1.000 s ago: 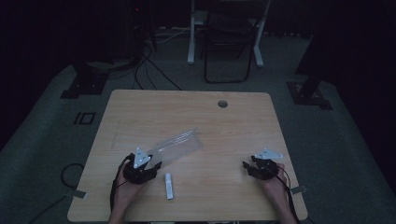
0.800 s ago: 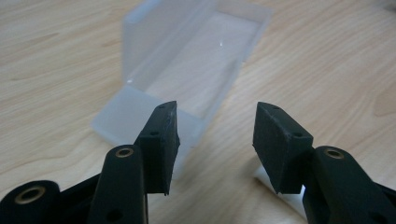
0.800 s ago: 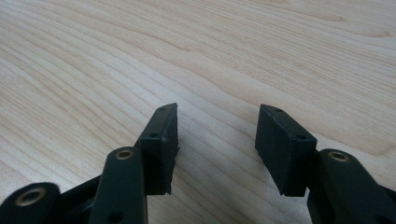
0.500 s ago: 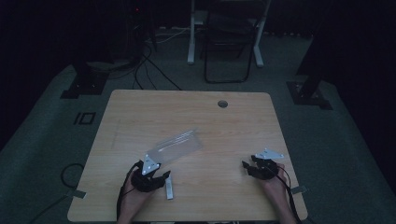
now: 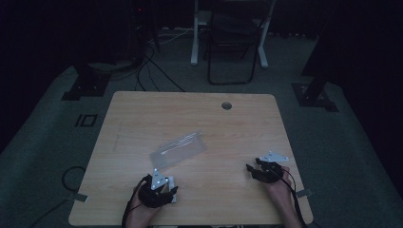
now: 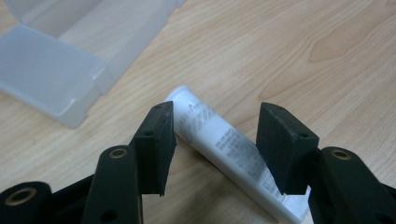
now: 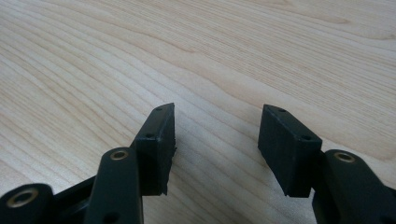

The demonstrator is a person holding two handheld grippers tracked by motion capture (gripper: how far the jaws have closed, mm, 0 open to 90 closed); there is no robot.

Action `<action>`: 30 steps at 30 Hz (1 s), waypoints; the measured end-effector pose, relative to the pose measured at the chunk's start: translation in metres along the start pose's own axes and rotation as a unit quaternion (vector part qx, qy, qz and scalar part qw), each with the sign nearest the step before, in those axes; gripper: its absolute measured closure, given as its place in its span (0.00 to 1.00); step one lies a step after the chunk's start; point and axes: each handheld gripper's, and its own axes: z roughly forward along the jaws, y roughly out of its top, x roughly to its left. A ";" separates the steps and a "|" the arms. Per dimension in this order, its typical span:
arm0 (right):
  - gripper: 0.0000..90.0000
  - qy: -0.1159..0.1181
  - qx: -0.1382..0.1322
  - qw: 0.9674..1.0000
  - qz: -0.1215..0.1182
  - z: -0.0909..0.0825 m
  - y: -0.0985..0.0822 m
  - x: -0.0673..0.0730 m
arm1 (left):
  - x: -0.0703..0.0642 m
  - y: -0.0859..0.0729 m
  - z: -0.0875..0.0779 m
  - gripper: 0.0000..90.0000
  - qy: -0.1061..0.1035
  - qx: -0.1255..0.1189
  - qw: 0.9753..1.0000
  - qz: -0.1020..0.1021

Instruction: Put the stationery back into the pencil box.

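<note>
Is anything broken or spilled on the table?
Nothing looks broken or spilled. The clear plastic case lies open on the table, set at a slant. The white tube lies outside it, between the open jaws of the left gripper, which have just been opening. The right gripper is open over bare wood.

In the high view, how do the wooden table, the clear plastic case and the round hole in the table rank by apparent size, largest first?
1. Light wooden table, by far the largest.
2. Clear plastic case, lying open near the middle.
3. Small round hole near the far edge, the smallest.
</note>
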 end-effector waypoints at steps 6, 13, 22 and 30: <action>0.51 0.000 0.000 1.000 0.000 0.000 0.000 0.000 | -0.002 0.001 0.008 0.54 0.004 0.010 1.000 0.016; 0.51 0.000 0.000 1.000 0.000 0.000 0.000 0.000 | -0.001 0.006 0.014 0.72 0.022 0.015 0.999 0.038; 0.51 0.000 0.000 1.000 0.000 0.000 0.000 0.000 | 0.009 0.012 0.018 0.77 0.021 0.014 0.999 0.038; 0.51 -0.001 0.000 1.000 0.000 0.000 0.000 0.000 | 0.014 0.008 0.012 0.68 0.004 0.010 1.000 0.029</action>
